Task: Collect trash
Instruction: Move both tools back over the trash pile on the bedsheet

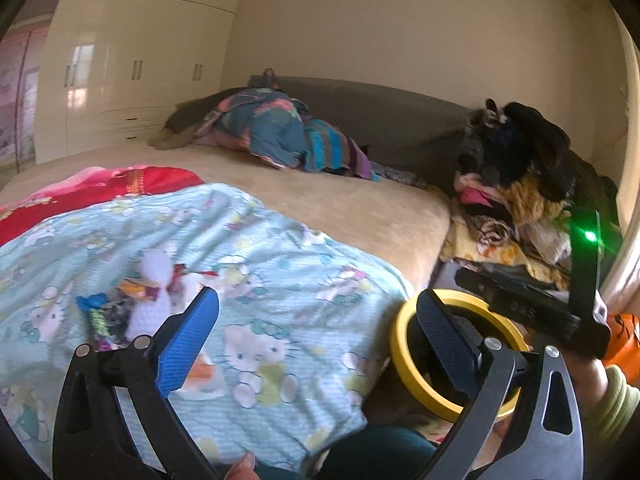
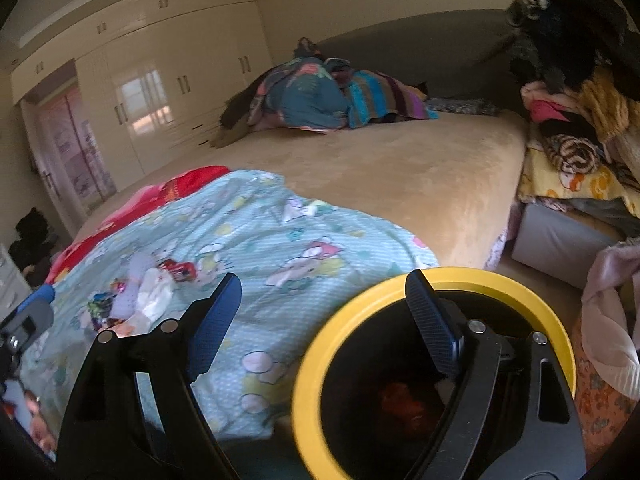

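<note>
Several bits of trash (image 1: 120, 308), coloured wrappers and white tissue, lie in a small heap on the light-blue cartoon-print blanket (image 1: 260, 264); they also show in the right wrist view (image 2: 136, 300). A bin with a yellow rim (image 2: 352, 300) stands beside the bed, with something reddish inside; it also shows in the left wrist view (image 1: 400, 344). My left gripper (image 1: 316, 316) is open and empty, over the blanket's edge, right of the trash. My right gripper (image 2: 324, 296) is open and empty, its right finger over the bin's mouth.
The tan bed (image 2: 400, 168) holds a pile of bedding (image 2: 320, 100) at its head and a red cloth (image 2: 180, 188) under the blanket. A heap of clothes (image 2: 580, 120) sits on a grey box at the right. Cream wardrobes (image 2: 160, 80) line the far wall.
</note>
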{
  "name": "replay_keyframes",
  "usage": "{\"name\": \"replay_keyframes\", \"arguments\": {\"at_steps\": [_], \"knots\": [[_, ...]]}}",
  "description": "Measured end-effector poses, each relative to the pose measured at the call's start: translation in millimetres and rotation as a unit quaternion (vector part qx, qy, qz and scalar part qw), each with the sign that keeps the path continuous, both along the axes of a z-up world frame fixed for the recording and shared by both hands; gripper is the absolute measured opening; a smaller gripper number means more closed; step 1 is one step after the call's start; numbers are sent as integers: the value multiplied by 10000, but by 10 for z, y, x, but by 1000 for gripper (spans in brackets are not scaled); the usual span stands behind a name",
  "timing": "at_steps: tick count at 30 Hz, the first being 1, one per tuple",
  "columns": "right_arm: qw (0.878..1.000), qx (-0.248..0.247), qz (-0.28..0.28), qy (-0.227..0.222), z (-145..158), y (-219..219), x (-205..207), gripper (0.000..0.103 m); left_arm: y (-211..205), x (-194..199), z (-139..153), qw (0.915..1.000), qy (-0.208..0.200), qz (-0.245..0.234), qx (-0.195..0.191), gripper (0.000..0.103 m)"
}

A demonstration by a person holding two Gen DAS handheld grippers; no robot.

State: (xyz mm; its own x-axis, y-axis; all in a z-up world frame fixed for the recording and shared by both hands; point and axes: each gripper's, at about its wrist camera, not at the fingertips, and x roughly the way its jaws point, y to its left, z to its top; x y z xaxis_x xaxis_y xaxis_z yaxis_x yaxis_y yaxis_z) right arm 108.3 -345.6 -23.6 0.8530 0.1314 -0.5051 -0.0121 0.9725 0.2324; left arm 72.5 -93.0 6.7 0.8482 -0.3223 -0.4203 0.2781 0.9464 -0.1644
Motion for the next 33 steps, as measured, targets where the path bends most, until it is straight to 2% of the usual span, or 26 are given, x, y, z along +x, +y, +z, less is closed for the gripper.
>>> {"name": "replay_keyframes", "arguments": {"at_steps": [21, 23, 33], "knots": [[9942, -191, 971, -429, 169, 769, -180, 78, 770, -6, 70, 9952, -86, 927, -296, 96], [9931, -227, 1056, -446, 179, 853, -180, 83, 832, -7, 70, 9943, -87, 1010, -327, 96], [9857, -368, 1602, -380, 152, 1249, -185, 83, 1182, 24, 31, 9890, -36, 1395, -488, 96]]}}
